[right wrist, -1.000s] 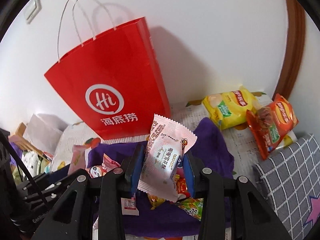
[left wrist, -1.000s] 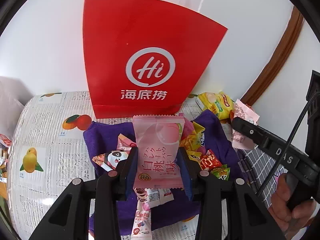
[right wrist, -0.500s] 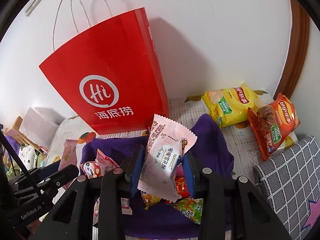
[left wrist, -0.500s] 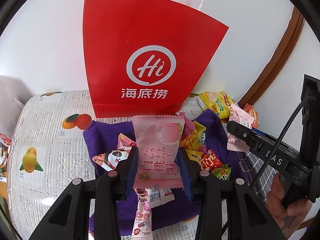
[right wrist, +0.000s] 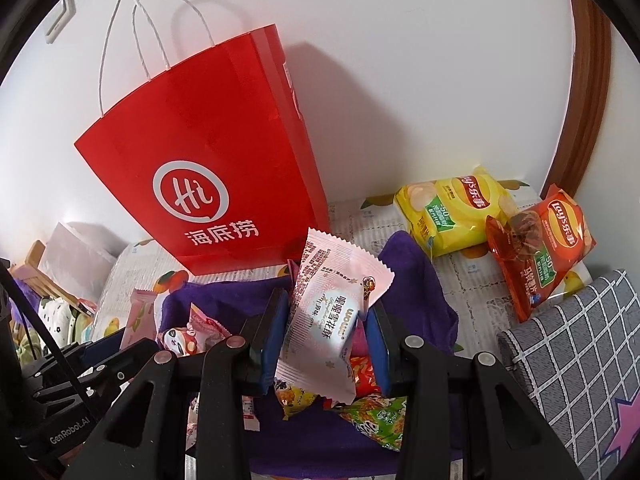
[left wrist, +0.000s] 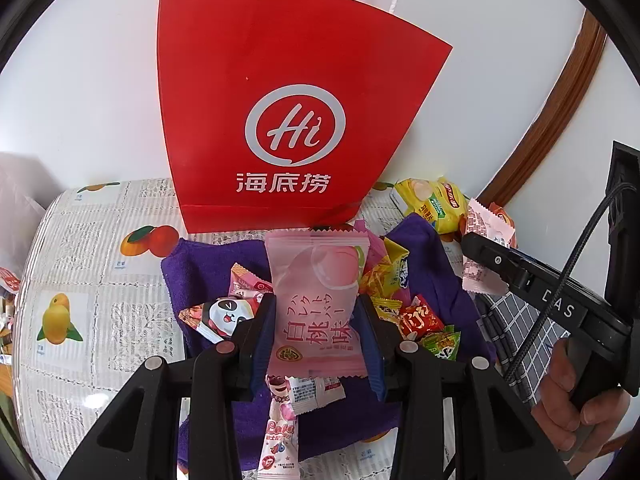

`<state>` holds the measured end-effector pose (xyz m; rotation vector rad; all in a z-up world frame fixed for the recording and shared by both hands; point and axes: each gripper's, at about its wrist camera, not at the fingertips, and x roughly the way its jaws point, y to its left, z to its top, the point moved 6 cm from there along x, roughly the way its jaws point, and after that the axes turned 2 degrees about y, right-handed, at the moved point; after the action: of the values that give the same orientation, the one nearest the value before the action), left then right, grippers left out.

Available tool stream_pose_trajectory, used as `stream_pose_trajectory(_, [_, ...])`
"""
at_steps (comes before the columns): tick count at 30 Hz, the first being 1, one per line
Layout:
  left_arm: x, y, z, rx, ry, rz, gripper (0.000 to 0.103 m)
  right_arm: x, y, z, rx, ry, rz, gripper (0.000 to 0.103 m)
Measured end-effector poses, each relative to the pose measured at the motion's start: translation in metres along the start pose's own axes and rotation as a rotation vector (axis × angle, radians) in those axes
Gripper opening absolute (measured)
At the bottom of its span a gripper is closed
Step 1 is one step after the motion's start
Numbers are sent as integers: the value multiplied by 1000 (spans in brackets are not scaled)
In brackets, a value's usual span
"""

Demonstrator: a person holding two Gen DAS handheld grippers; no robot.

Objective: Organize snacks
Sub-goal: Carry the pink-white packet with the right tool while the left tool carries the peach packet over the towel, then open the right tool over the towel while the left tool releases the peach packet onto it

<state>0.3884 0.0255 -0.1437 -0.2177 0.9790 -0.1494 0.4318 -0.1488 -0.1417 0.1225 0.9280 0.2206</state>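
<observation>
My left gripper [left wrist: 316,312] is shut on a pink peach snack packet [left wrist: 316,304] and holds it above a purple cloth [left wrist: 200,268] strewn with small snacks. My right gripper [right wrist: 328,320] is shut on a pale pink and white snack packet [right wrist: 332,312], also above the cloth [right wrist: 416,280]. A red paper bag with white handles [left wrist: 280,100] stands upright against the wall behind the cloth; it also shows in the right wrist view [right wrist: 208,152]. The right gripper with its packet [left wrist: 486,256] shows at the right of the left wrist view.
A yellow chip bag [right wrist: 452,208] and a red chip bag [right wrist: 540,248] lie at the right by the wall. A grey checked cushion [right wrist: 580,360] sits at the front right. The table has a fruit-print cover [left wrist: 88,280]. Clutter lies at the far left [right wrist: 52,312].
The right gripper has risen and moved a little toward the red bag with its packet. The left gripper has held still with the peach packet.
</observation>
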Motion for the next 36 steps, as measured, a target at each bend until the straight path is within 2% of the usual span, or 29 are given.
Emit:
stream_pose_trajectory(11, [0,1,1,1,-3,-3,37,3,-4,-2,-12,16,-10,38])
stream_pose_trajectory(22, [11,3,-3,-7,31,-2,37,38,-6,-19,-40,149,-7,38])
stream_pose_trajectory(36, [31,4,-12,-15,94,33,37,62,-12,-29,-43,250,-19,39])
